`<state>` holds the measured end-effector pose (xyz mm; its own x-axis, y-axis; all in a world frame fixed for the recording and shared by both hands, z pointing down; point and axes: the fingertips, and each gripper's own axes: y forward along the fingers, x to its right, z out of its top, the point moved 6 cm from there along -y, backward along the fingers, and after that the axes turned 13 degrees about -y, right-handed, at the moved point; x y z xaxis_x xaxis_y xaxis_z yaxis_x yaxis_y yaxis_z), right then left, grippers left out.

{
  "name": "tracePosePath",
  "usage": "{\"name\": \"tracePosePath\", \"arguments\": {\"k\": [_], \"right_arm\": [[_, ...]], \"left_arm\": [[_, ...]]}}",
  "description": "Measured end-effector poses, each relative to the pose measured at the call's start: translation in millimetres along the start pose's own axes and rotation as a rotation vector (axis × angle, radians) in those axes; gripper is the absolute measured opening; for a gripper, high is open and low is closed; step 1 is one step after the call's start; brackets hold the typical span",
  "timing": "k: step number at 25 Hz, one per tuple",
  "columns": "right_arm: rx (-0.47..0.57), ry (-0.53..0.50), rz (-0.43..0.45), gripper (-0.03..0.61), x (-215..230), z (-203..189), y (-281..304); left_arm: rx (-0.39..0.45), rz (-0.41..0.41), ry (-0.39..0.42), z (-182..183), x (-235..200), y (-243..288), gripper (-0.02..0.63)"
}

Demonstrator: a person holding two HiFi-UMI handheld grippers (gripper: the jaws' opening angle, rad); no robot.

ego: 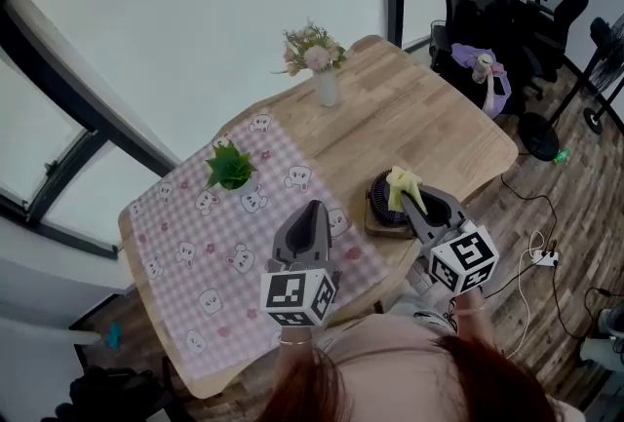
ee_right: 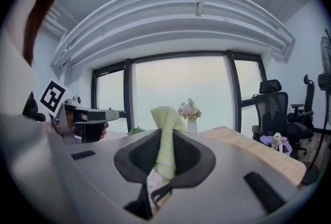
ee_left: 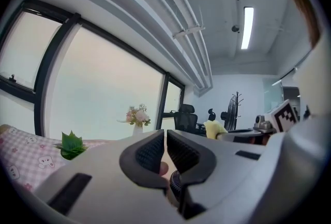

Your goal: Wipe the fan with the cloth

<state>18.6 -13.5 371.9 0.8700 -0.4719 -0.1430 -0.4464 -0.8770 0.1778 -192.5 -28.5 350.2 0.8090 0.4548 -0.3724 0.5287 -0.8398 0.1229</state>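
No words, numbers or brand marks could be read anywhere. The cubes on the left gripper (ego: 311, 214) and right gripper (ego: 408, 196) bore only black-and-white square patterns. The checked tablecloth (ego: 219, 235) carried small animal figures.

One cloth (ego: 402, 183), one vase (ego: 327, 89), one potted plant (ego: 231, 167).

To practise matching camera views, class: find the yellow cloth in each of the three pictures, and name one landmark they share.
Head view: yellow cloth right of centre, in the right claw.
Left gripper view: small yellow patch right of centre.
Right gripper view: centre, pinched between the jaws.
Shared landmark: the flower vase.
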Motion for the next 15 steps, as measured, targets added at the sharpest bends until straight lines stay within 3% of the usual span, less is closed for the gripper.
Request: {"name": "tracePosePath", "arguments": {"k": [3,6,15], "right_arm": [[0.032,0.015,0.007,0.049,3.1,5.6,-3.1],[0.057,-0.005,0.021,0.049,7.5,12.6,-1.0],[0.126,-0.046,0.049,0.049,50.4,30.7,-20.2]], "left_arm": [[0.037,-0.021,0.015,14.3,6.7,-4.7,0.021],[0.064,0.007,0.018,24.9,8.2,-3.6,0.020],[0.075,0.054,0.038,30.9,44.0,20.4,0.017]]}}
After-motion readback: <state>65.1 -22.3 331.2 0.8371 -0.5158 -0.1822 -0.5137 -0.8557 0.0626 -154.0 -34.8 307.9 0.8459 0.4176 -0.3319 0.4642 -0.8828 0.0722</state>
